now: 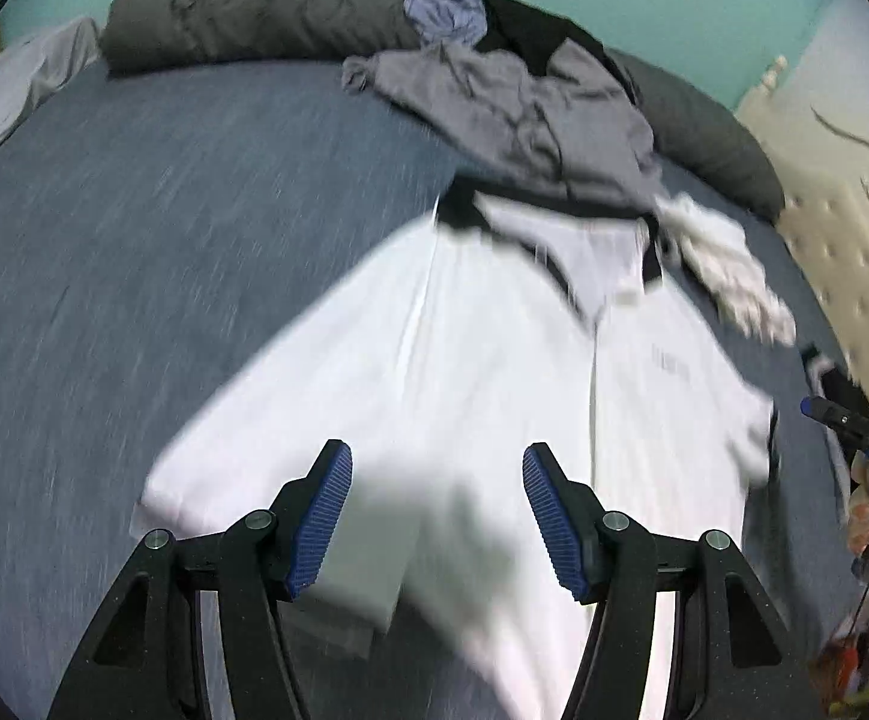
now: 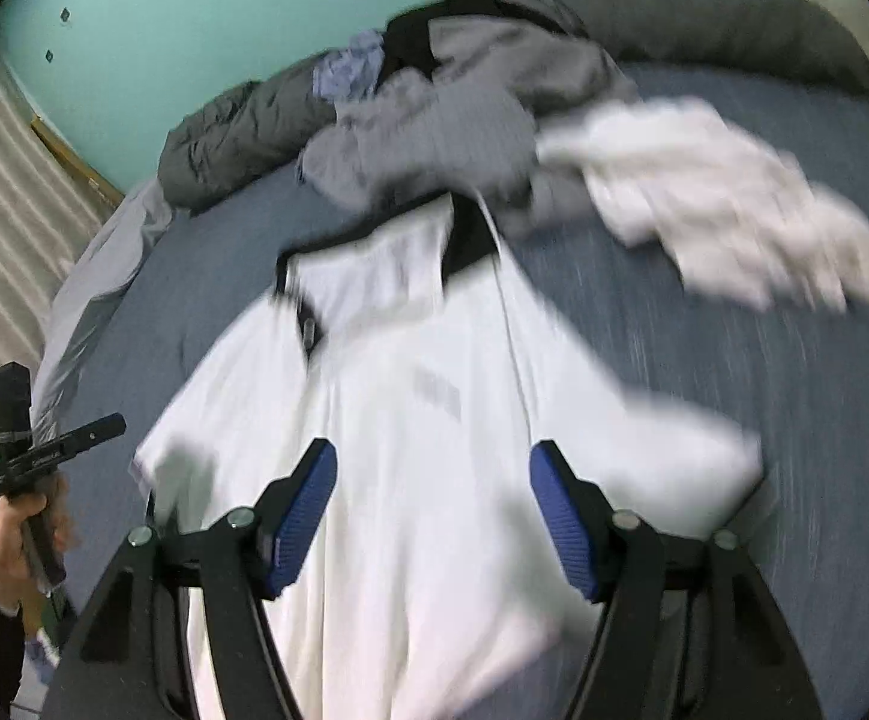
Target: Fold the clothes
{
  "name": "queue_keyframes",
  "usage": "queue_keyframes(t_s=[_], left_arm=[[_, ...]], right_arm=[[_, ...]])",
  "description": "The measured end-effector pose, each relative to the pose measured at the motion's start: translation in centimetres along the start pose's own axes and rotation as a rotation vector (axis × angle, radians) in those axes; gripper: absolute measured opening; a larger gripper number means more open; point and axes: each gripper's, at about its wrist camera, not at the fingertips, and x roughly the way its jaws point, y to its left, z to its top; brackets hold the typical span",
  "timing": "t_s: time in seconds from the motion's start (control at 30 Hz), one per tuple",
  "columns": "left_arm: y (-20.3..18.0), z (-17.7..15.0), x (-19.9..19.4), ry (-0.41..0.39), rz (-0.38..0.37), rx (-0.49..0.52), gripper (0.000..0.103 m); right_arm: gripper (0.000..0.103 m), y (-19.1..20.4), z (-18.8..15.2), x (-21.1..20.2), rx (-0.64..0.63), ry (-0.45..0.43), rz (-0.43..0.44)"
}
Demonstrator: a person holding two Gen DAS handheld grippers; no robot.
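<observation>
- Left tool (image 1: 437, 519): jaws apart, nothing between, above white polo shirt (image 1: 494, 360).
- Right tool (image 2: 432, 516): jaws apart, nothing gripped.
- Shirt lies flat on blue bed (image 1: 134, 210).

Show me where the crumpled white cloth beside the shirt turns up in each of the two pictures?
Left wrist view: crumpled white cloth at right of middle, beside the collar of the white shirt.
Right wrist view: upper right, on the blue bed sheet.
Shared landmark: grey garment pile just behind it.
</observation>
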Motion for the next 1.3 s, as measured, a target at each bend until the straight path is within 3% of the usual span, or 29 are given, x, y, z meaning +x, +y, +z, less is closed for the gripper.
queue_keyframes(t_s=[0.13,0.4,0.57,0.8,0.87,1.0,1.03,1.3], left_arm=[[0.8,-6.1,-1.8,0.070,-0.013,-0.022,0.063],[-2.6,-16.2,-3.7,0.183,-0.057,0.074,0.063],[-4.4,-19.2,-4.8,0.198,-0.091,0.088,0.063],[-4.8,-20.5,-8.0,0.164,-0.082,0.078,0.063],[-4.6,-20.8,-8.7,0.154,-0.084,0.066,0.063],[-4.6,-21.5,-9.5,0.146,-0.084,0.050,0.063],[-4.6,-21.7,-9.6,0.146,-0.087,0.046,0.063],[-4.4,-23.2,-10.0,0.155,-0.091,0.032,0.063]], right_arm=[[0.068,-0.7,-6.9,-2.1,0.058,0.069,0.030],[0.068,1.4,-17.9,-4.9,0.057,0.164,0.062],[0.068,4.1,-23.1,-4.9,0.006,0.262,0.080],[0.067,6.5,-27.7,-3.7,-0.036,0.346,0.078],[0.059,6.4,-28.5,-3.3,-0.017,0.356,0.079],[0.011,5.7,-29.4,-2.5,0.023,0.362,0.095],[0.006,5.6,-29.5,-2.6,0.028,0.358,0.100],[0.002,4.5,-27.2,-7.3,0.048,0.219,0.120]])
